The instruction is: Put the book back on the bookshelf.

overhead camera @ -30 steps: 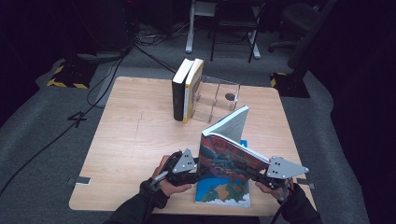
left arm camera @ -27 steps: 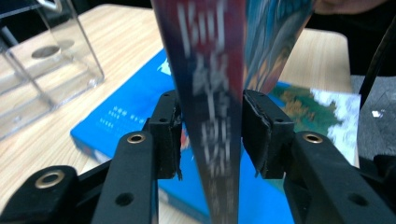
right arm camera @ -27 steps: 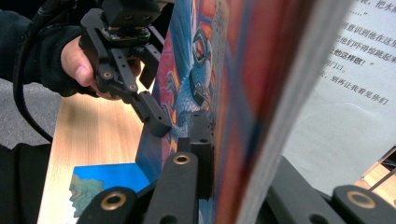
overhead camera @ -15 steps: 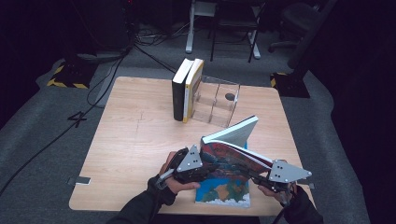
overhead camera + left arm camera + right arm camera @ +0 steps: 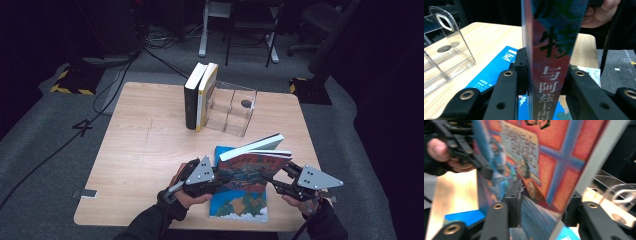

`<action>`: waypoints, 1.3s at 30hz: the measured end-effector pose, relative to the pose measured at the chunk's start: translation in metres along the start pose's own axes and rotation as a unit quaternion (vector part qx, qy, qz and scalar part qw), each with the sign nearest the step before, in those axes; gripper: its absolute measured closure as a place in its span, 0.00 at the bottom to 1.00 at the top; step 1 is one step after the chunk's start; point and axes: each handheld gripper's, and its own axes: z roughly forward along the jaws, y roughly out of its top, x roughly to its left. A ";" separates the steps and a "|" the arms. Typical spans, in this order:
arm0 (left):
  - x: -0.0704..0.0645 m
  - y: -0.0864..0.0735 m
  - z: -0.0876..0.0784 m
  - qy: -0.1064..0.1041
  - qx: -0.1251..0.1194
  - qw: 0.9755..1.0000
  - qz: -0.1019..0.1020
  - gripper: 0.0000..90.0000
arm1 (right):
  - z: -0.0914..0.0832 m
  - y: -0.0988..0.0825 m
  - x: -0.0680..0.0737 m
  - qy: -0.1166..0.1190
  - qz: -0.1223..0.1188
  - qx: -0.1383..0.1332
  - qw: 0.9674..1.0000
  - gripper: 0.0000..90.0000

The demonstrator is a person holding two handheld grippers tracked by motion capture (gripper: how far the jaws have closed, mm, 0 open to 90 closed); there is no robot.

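Book (image 5: 250,167) is held off the table (image 5: 145,150) at roughly 5 o'clock, spine toward the left gripper (image 5: 216,179), page edge toward the right gripper (image 5: 277,184), lying nearly flat just above a second, blue-covered book (image 5: 240,202) that rests on the table. In the left gripper view the fingers (image 5: 507,92) pinch the spine end of the book (image 5: 551,62); they have just been closing on it. In the right gripper view the fingers (image 5: 514,197) sit either side of the book (image 5: 534,172) with its edge between them; they have just been opening, and whether the pads press the cover I cannot tell. Two books (image 5: 200,95) stand upright at 12 o'clock against a clear holder (image 5: 232,110), whose compartments look vacant. Judgement: pick-up is done, two books appear already shelved; left to do are turning this book upright, carrying it toward 12 o'clock, and setting it by the standing pair or into the holder. The blue-covered book then remains.
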 end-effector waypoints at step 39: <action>-0.003 0.044 -0.003 -0.008 -0.048 0.999 0.016 0.67 | 0.022 -0.014 -0.012 0.003 0.059 0.038 0.998 0.39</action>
